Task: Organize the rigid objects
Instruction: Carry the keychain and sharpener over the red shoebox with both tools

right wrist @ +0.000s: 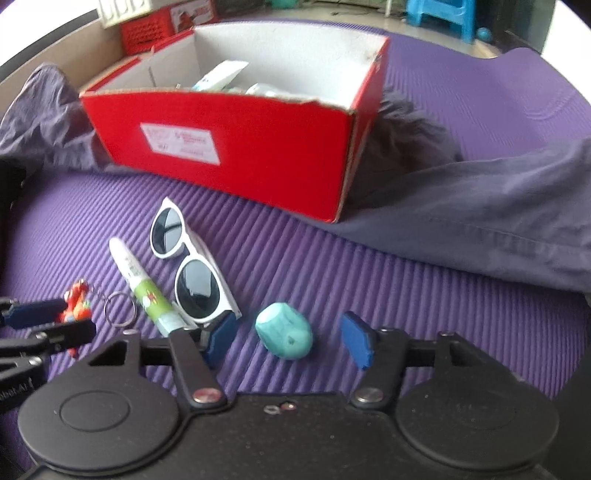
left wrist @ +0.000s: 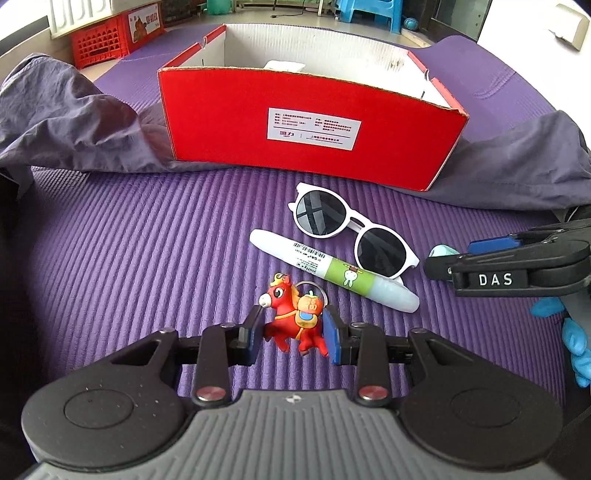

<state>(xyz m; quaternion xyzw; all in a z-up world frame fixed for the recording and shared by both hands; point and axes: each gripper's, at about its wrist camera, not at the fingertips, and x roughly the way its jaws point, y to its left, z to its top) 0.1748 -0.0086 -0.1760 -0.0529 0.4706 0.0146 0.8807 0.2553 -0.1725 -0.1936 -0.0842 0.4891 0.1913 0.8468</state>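
Note:
My left gripper is shut on a red toy horse keychain, which also shows in the right wrist view with its key ring. My right gripper is open around a teal stone-like object lying on the mat, with gaps on both sides. White sunglasses and a white-and-green marker lie on the purple mat between the grippers and the open red box. The box holds a few pale items.
A dark purple-grey cloth lies under and beside the box on both sides. A red crate and a blue stool stand on the floor behind the mat.

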